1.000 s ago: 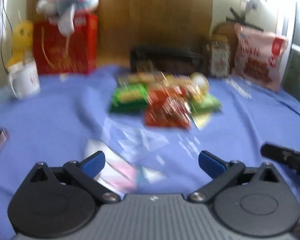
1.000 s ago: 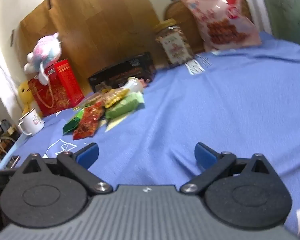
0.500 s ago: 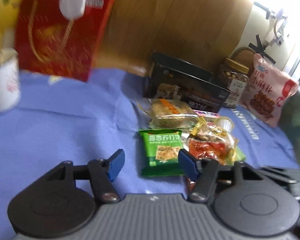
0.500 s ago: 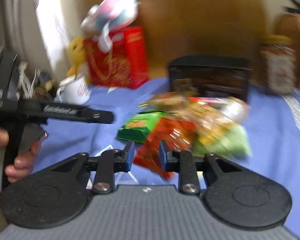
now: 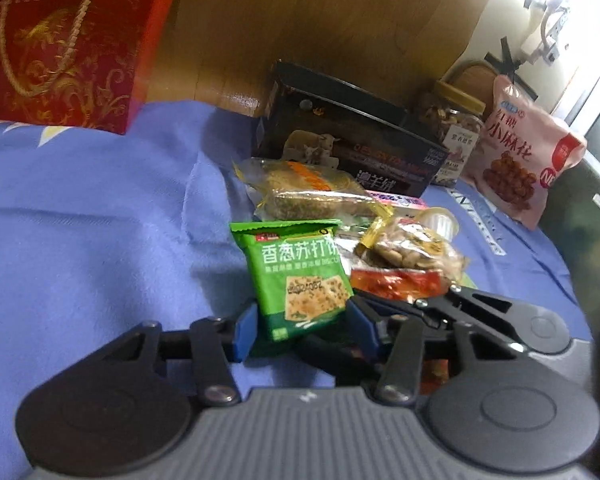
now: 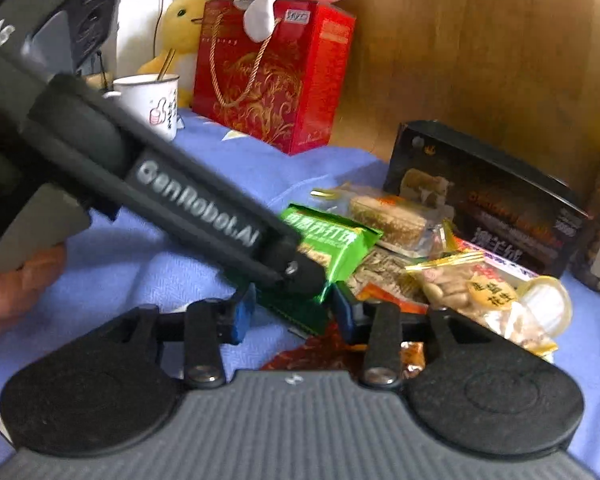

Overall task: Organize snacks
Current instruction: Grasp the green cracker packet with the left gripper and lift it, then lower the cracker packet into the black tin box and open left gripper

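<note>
Leftward, bare blue cloth (image 5: 80,220).

Left tongs (image 5: 306,330) closing, right tongs (image 6: 292,316) opening

On the cloth-covered table (image 5: 80,220), a heap of snacks near the middle. At the near left of the heap, the cracker packet (image 5: 300,280), between the fingers of the left gripper (image 5: 306,330). Behind it, the wrapped cake (image 5: 312,192). To its right, the peanut packet (image 5: 412,250), lying on the chili packet (image 5: 396,282), with the jelly cup (image 5: 442,220) just behind. Behind the heap, the dark box (image 5: 352,136) against the wooden board (image 5: 320,20). Right of the box, the nut jar (image 5: 458,128), then the leaning snack bag (image 5: 524,152). Far left, the gift bag (image 6: 268,80), with the mug (image 6: 152,100) to its left.
</note>
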A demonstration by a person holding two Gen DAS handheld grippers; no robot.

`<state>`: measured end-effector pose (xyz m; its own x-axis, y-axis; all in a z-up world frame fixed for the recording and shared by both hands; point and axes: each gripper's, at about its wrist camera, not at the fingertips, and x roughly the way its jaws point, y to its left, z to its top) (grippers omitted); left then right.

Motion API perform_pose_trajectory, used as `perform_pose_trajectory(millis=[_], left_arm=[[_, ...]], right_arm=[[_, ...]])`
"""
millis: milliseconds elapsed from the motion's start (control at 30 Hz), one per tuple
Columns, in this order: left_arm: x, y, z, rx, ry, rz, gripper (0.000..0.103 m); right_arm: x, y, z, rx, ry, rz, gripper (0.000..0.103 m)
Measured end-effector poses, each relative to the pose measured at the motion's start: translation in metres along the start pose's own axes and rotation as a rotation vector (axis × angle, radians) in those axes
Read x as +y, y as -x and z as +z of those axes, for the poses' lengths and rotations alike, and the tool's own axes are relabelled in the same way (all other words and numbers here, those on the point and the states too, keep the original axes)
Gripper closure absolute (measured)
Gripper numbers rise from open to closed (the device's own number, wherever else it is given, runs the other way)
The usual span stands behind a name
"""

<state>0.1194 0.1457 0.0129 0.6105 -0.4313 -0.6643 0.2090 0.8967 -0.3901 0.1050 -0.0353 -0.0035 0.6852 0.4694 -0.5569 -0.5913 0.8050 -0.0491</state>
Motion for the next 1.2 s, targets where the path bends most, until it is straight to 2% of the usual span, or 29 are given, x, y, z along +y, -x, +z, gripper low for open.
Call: perform_pose_trajectory(millis=[133, 233, 333, 433, 533, 667, 767, 800, 833, 867, 933, 1000, 1067, 1100, 1133, 1167, 1200], left_arm=[[-0.014, 0.028, 0.007, -0.071, -0.008, -0.025, 0.058], [-0.034, 0.032, 0.033, -0.131, -0.054, -0.040, 0.058], [-0.051, 0.015, 0.072, -0.162, -0.072, -0.071, 0.058], [-0.063, -0.019, 0.111, -0.156, -0.078, -0.106, 0.058], [-0.076, -0.062, 0.140, -0.124, -0.107, -0.089, 0.058], [-0.084, -0.108, 0.149, -0.097, -0.130, -0.047, 0.056], [-0.080, -0.107, 0.148, -0.078, -0.147, -0.037, 0.054], [-0.075, -0.096, 0.144, -0.097, -0.158, -0.049, 0.053], [-0.070, -0.083, 0.139, -0.128, -0.167, -0.058, 0.046], [-0.062, -0.069, 0.134, -0.159, -0.161, -0.049, 0.039], [-0.040, -0.051, 0.121, -0.177, -0.093, -0.001, 0.037], [-0.012, -0.044, 0.106, -0.154, 0.013, 0.031, 0.039], [0.010, -0.047, 0.093, -0.104, 0.106, 0.048, 0.040], [0.017, -0.052, 0.087, -0.070, 0.139, 0.043, 0.042], [0.022, -0.058, 0.081, -0.034, 0.170, 0.024, 0.053], [0.025, -0.066, 0.075, 0.007, 0.197, -0.013, 0.061], [0.025, -0.068, 0.070, 0.006, 0.204, -0.005, 0.061]], right_arm=[[-0.007, 0.023, 0.004, -0.065, -0.071, 0.037, 0.063], [-0.005, 0.039, 0.016, -0.152, -0.041, -0.017, 0.063], [-0.029, 0.040, 0.036, -0.217, -0.059, -0.075, 0.063], [-0.066, 0.027, 0.055, -0.250, -0.080, -0.141, 0.063], [-0.112, 0.007, 0.067, -0.246, -0.139, -0.168, 0.063], [-0.155, -0.025, 0.070, -0.198, -0.226, -0.182, 0.061], [-0.158, -0.046, 0.074, -0.175, -0.203, -0.212, 0.053], [-0.156, -0.044, 0.073, -0.182, -0.202, -0.220, 0.051], [-0.155, -0.038, 0.070, -0.198, -0.216, -0.220, 0.051], [-0.155, -0.026, 0.066, -0.212, -0.241, -0.205, 0.051], [-0.154, -0.010, 0.058, -0.223, -0.322, -0.111, 0.051], [-0.148, -0.010, 0.054, -0.176, -0.367, 0.004, 0.052], [-0.140, -0.025, 0.055, -0.098, -0.380, 0.071, 0.054], [-0.136, -0.035, 0.055, -0.056, -0.385, 0.089, 0.059], [-0.132, -0.046, 0.055, -0.017, -0.390, 0.101, 0.063], [-0.129, -0.057, 0.055, 0.015, -0.399, 0.111, 0.072], [-0.128, -0.066, 0.056, 0.029, -0.422, 0.132, 0.078]])
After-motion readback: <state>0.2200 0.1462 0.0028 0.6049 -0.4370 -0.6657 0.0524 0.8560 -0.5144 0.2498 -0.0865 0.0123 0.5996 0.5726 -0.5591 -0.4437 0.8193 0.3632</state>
